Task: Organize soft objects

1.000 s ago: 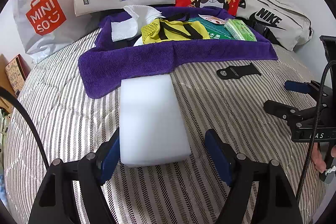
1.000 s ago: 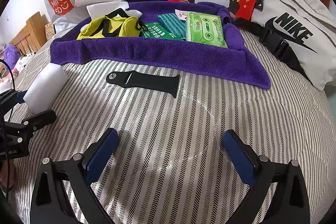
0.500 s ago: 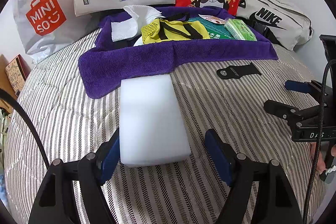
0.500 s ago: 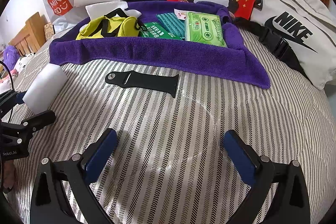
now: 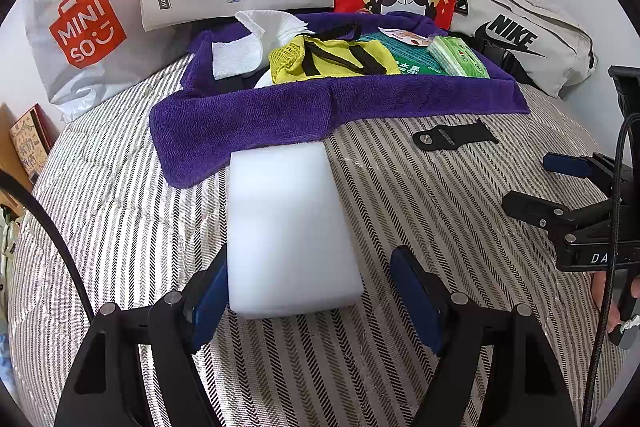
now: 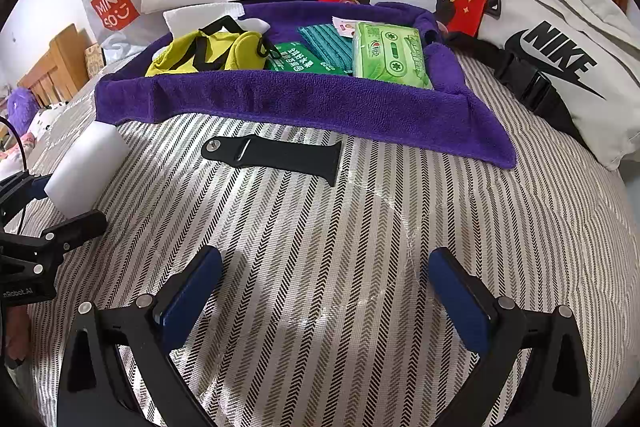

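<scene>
Step in hand: pickup of white foam block [image 5: 290, 227], lying on striped bed just before purple towel tray [image 5: 248, 115]. Left tongs [image 5: 316, 301] astride near end, agape, right pad clear of block; left-pad contact unclear. Right tongs [image 6: 326, 297] agape, empty, near black strap [image 6: 276, 157]. Next, presumably: squeeze gently, lift over tray rim. Tray floor mostly hidden.

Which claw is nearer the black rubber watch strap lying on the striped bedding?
Right. The right claw sits open directly below the black rubber watch strap, with bare bedding between. The left claw is off to the side, straddling the white foam block.
</scene>
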